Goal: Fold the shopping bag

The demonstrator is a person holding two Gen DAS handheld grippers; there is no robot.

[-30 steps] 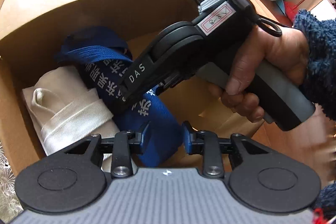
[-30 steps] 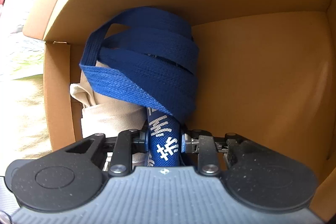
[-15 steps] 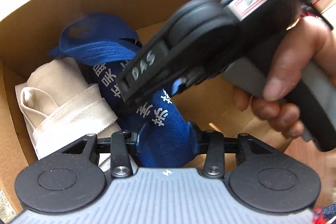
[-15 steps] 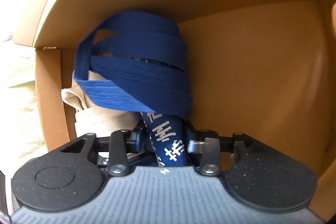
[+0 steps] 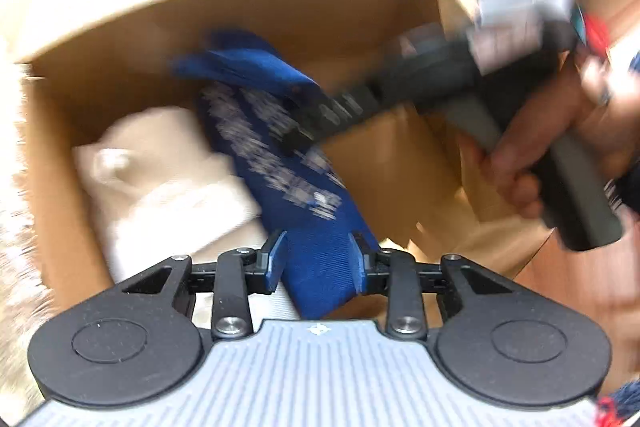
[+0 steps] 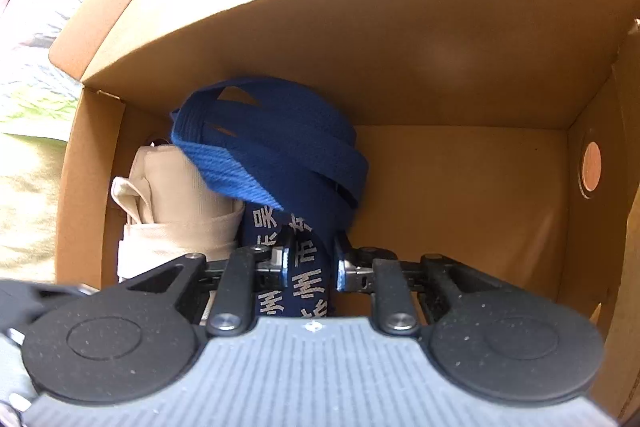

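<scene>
Blue shopping bag (image 6: pixel 304 195), rolled into a bundle and wound with its own blue webbing handles (image 6: pixel 272 143), sits inside an open cardboard box (image 6: pixel 460 75), lower left of centre in the right wrist view. It lies just beside, and appears to touch, a folded cream cloth bag (image 6: pixel 176 203) that fills the box's left corner against the left wall. Right gripper (image 6: pixel 311 263): jaws narrow, one fingertip on each side of the bundle's printed end, white characters visible between them; pads look to be in contact with the fabric. Left gripper (image 5: pixel 316 259): jaws set wider, straddling the near end of the same blue bundle (image 5: pixel 304 195); left fingertip shows a small gap to the fabric, right fingertip at or against it; firm grip cannot be confirmed. Left wrist view is motion-blurred; the right gripper's body (image 5: pixel 460 87) crosses the upper right of the frame, held by the right hand (image 5: pixel 532 147). Open room: the right half of the box floor is bare cardboard out to the right wall, which has a round hole (image 6: pixel 591 165) at middle right. Back wall and top flap overhang the bundle at upper frame. Box's left edge meets pale fabric surface (image 6: pixel 24 171) outside, at far left.
</scene>
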